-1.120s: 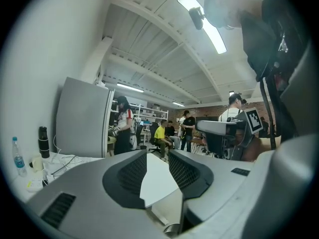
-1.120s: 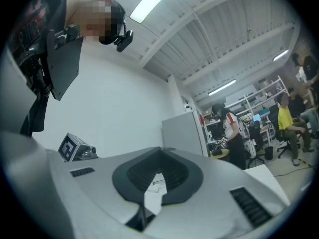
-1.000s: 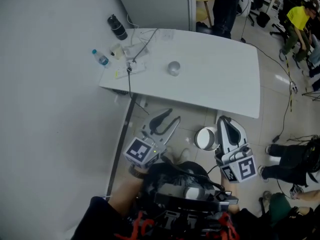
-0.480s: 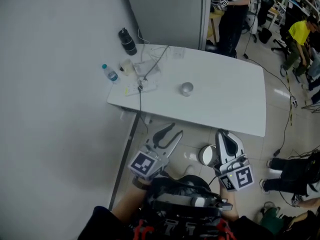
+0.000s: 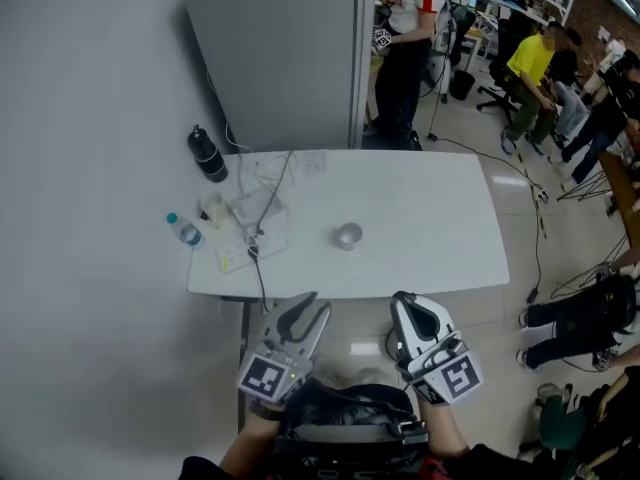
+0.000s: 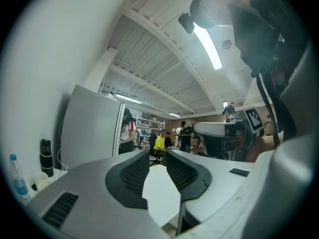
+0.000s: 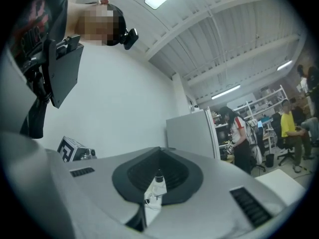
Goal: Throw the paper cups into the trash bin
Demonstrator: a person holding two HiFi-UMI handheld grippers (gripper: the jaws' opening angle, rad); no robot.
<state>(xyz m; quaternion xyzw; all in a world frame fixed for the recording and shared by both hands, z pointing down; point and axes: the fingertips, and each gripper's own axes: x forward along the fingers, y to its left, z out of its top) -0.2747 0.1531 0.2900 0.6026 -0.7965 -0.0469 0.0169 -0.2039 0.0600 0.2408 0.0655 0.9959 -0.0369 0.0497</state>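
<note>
Paper cup (image 5: 347,236): only one shows, a small pale round one, standing upright and alone near the middle of the bench, slightly toward its near long edge. Going down in size, the white rectangular bench (image 5: 440,218) now lies square across the head view. A second ago it ran off at a slant, so the person has come round to face its long side. A tall grey metal cabinet (image 5: 280,58) stands against the bench's far left corner. The left gripper (image 5: 310,306) and the right gripper (image 5: 408,303) hang just off the bench's near edge, both pointing level at it. They now sit closer to that edge than they did a second ago. The left jaws have just been closing, yet a gap remains and only the bench top shows through it, so they hold nothing. The right jaws are pressed together and empty. At the bench's left end sit a black cylindrical flask (image 5: 208,155), a clear plastic water bottle with a blue cap (image 5: 184,231) and a tangle of pale cables (image 5: 255,230). The white trash bin, which was on the floor below the bench's near edge between the grippers, is no longer in view. With both grippers empty and turned toward the bench, this reads as the approach for the remaining cup. The jaws that take it will probably need to spread wider first.
</note>
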